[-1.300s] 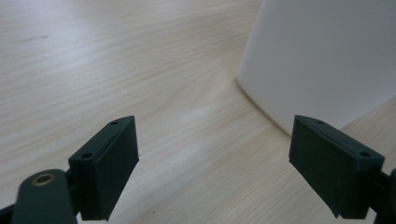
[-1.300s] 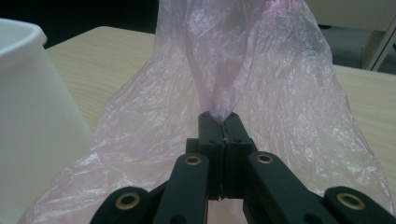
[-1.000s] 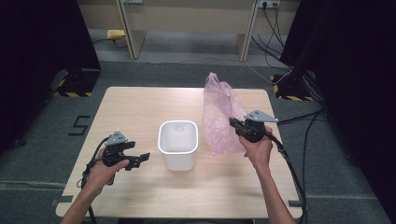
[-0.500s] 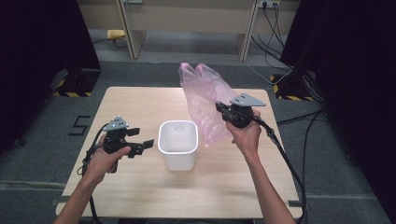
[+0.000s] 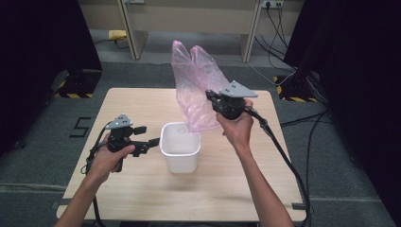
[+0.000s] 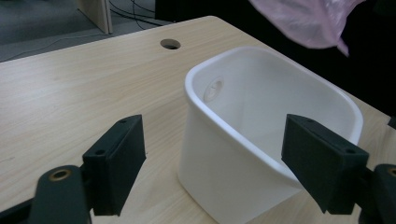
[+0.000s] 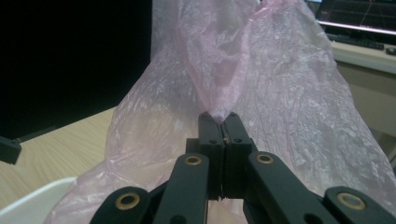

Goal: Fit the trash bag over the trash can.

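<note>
The wooden table [image 5: 142, 189] carries one white bin [image 5: 180, 146], which stands upright near the middle of the table, a little closer to the near edge. The pink plastic bag [image 5: 196, 85] hangs in the air above the far side of the bin, its lower tip just over the bin's far rim. The right gripper [image 5: 211, 96] holds the bag, its jaws pressed together on a fold of the thin plastic. The left gripper [image 5: 147, 135] is just beside the left wall of the bin, jaws spread wide and holding nothing.
</note>
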`<act>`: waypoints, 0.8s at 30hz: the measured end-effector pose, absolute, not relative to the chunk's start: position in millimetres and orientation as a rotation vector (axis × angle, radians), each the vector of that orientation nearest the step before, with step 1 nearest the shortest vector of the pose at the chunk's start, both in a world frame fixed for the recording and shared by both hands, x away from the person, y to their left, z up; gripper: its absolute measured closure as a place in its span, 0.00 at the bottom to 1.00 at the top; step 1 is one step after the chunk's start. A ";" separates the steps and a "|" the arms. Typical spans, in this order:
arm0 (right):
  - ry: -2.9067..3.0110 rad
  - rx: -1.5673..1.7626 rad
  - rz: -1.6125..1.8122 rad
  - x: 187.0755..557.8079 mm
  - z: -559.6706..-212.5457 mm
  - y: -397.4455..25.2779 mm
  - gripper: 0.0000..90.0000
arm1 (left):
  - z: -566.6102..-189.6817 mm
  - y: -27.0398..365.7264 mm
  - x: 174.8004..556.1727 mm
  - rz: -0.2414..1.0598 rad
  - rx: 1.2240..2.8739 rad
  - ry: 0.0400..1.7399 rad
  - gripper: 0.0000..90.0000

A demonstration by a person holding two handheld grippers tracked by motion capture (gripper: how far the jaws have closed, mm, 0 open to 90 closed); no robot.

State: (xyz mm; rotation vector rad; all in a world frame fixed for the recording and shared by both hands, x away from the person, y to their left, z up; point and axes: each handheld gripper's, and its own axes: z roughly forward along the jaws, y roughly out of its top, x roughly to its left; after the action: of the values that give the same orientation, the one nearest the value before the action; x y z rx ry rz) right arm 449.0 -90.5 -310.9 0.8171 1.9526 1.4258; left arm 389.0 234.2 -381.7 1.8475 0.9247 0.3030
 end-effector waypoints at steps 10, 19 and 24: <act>2.096 0.686 1.385 432.7 -356.3 -39.2 0.98 | -381.8 230.2 392.8 0.250 1.807 0.924 0.28; 2.253 0.608 1.389 410.4 -371.6 -24.7 0.97 | -384.8 216.0 397.7 0.179 1.779 0.919 0.27; 2.326 0.605 1.404 403.9 -378.3 -23.4 0.97 | -383.6 211.1 402.6 0.154 1.737 0.934 0.28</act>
State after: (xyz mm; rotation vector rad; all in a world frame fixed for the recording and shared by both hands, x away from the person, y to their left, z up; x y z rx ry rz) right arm 403.9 -23.4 -378.3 0.6049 2.3263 1.4038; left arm 402.6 211.1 -383.6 1.7367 0.9340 0.1543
